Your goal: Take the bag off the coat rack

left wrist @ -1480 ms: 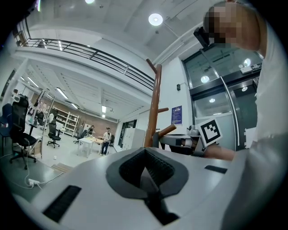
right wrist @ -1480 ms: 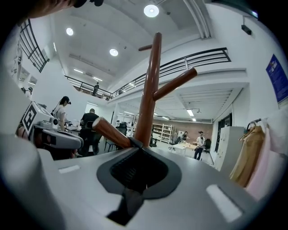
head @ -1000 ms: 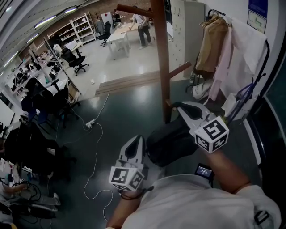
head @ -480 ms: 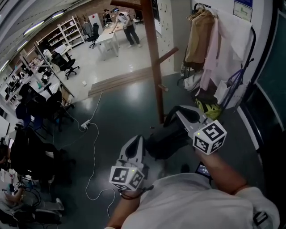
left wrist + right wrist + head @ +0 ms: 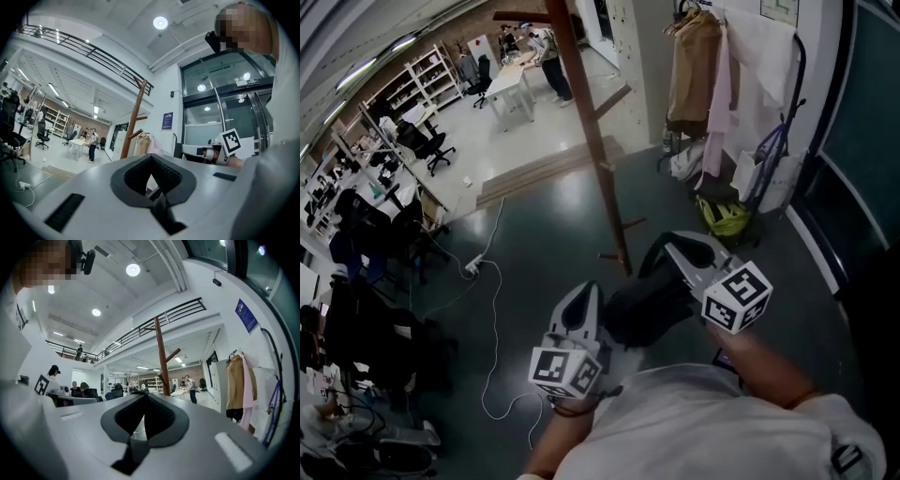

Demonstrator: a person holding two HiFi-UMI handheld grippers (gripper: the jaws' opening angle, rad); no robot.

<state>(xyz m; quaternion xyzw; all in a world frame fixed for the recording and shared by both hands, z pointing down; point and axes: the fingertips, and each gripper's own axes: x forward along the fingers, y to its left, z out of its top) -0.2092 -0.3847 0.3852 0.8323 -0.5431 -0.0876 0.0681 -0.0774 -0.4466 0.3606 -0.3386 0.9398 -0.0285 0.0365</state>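
Open-plan office w/ dark glossy floor; desks + chairs far left, white cable snaking over the floor. My left gripper sits low by my body, jaws pressed together, nothing btwn them. Wooden coat rack stands centre; the pegs I can see are bare. My right gripper is likewise closed + empty, near the rack's base. Far right: clothes rail w/ coats. Likely target = white bag w/ blue straps, seems to hang off the rail's end, well apart from both grippers. A yellow-green bag lies on the floor just beside it. Risks, imo: picking the wrong bag, since more than one is there; reaching in w/ jaws not opened; tugging sideways instead of lifting the straps, which could snag the hook or rock the rail; cable = trip hazard. Bag looks soft, slack, thin-strapped, so prob light + will swing.
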